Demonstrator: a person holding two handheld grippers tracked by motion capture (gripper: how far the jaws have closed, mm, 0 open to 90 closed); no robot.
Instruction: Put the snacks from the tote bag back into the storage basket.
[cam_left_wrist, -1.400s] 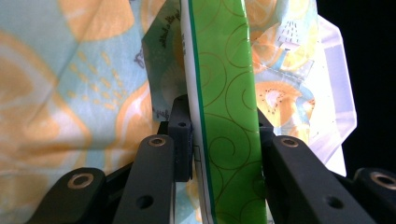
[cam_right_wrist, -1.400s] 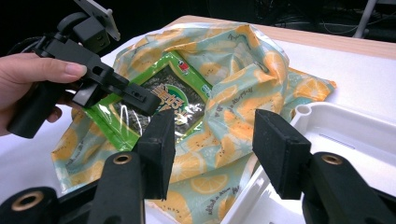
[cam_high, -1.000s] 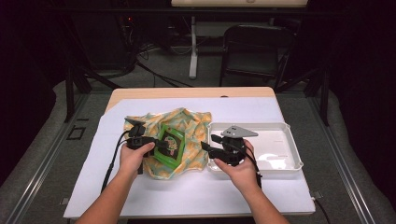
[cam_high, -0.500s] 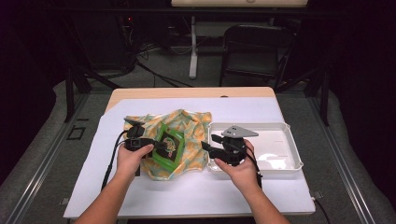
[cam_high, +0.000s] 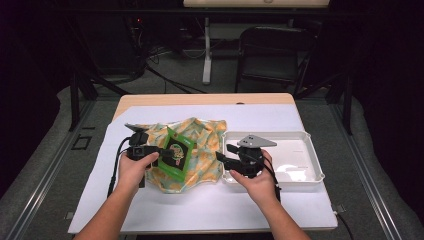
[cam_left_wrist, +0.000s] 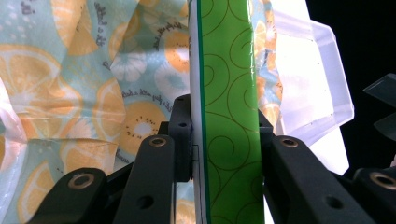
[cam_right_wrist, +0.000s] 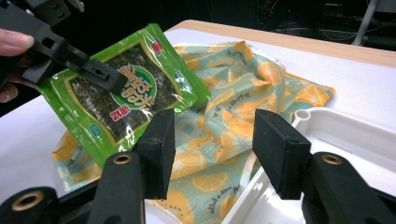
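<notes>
Fingers (cam_left_wrist: 183, 135) of the left gripper (cam_high: 162, 152) pinch the green seaweed packet (cam_high: 175, 152) above the citrus-print bag (cam_high: 202, 137), while the right gripper (cam_high: 225, 155) gapes empty; next, I judge, carry it to the white tray (cam_high: 300, 175).

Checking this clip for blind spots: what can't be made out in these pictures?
- Green snack packet: left gripper view shows it edge-on, front hidden.
- Packet's print, high view: too small to read.
- Patterned bag: the packet covers part; contents hidden.
- White tray: right gripper and hand cover its near-left corner.
</notes>
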